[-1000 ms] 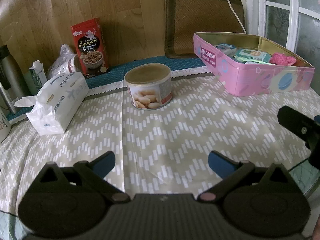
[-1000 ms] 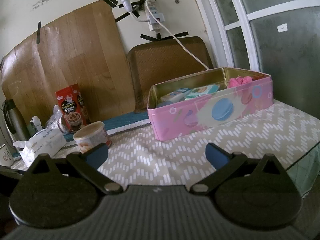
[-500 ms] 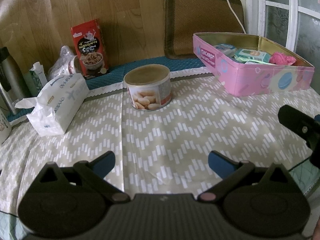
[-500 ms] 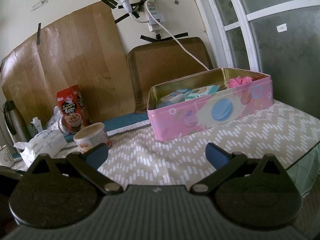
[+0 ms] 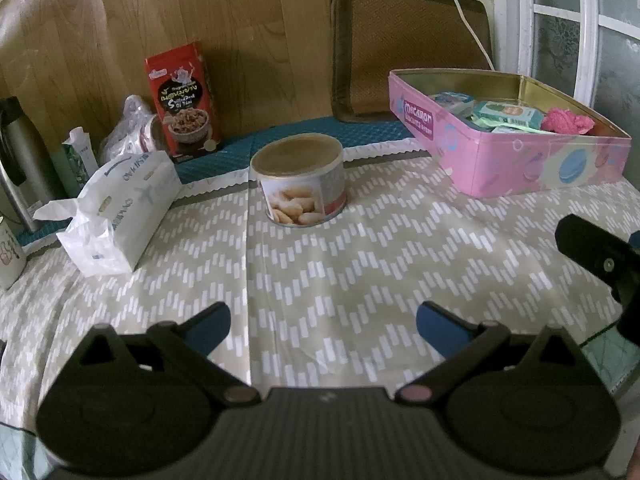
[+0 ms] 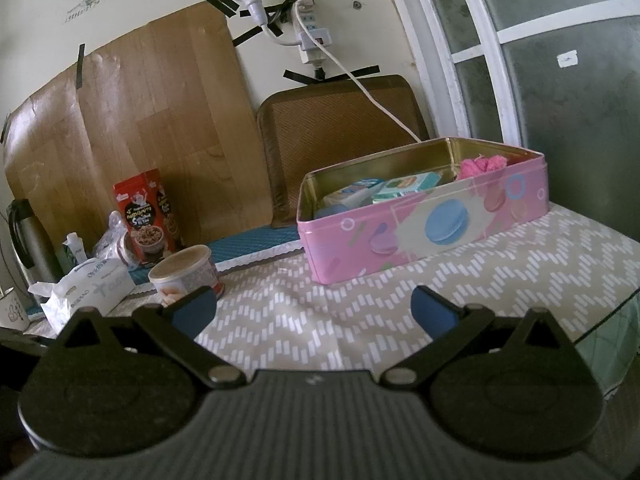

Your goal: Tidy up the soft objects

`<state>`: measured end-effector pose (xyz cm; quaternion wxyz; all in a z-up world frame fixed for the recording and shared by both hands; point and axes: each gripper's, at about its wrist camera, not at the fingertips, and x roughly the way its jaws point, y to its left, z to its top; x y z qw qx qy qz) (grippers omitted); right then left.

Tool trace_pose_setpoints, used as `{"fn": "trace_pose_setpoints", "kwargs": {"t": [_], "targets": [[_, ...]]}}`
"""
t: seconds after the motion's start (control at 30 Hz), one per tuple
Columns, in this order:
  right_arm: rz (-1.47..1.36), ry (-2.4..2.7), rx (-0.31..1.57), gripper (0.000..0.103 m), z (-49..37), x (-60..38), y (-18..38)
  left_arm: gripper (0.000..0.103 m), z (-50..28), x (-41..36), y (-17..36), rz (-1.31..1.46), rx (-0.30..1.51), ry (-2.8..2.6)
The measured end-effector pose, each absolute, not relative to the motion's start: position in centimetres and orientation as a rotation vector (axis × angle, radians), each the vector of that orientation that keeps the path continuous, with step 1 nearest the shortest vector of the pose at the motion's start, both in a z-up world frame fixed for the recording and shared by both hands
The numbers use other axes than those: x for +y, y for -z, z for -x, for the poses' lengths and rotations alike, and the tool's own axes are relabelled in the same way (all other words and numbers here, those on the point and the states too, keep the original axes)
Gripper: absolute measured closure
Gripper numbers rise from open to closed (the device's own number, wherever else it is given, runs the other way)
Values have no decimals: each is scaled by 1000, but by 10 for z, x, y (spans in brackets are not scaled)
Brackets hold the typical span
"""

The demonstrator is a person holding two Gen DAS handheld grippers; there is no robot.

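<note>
Since the pink tin (image 5: 516,168) at the far right of the table already holds small packets and a pink fluffy cloth (image 5: 567,121), we judge the sorting nearly or wholly done; only the soft tissue pack (image 5: 120,208), lying at the left well apart from the tin, might remain. Our left gripper (image 5: 322,322) and right gripper (image 6: 314,306) both hover spread and empty over the zigzag tablecloth (image 5: 360,272). Behind stand a biscuit can (image 5: 300,180), a red carton (image 5: 182,100), a wood-pattern panel and a frosted window.
</note>
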<state>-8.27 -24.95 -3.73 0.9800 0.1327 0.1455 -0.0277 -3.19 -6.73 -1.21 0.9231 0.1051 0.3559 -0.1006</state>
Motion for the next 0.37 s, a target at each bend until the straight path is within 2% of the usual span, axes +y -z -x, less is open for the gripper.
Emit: {"fn": "trace_pose_setpoints", "kwargs": {"t": [0.37], "targets": [[-261, 49, 294, 0, 80, -249, 36, 0, 32, -67, 10, -202, 729, 244]]}}
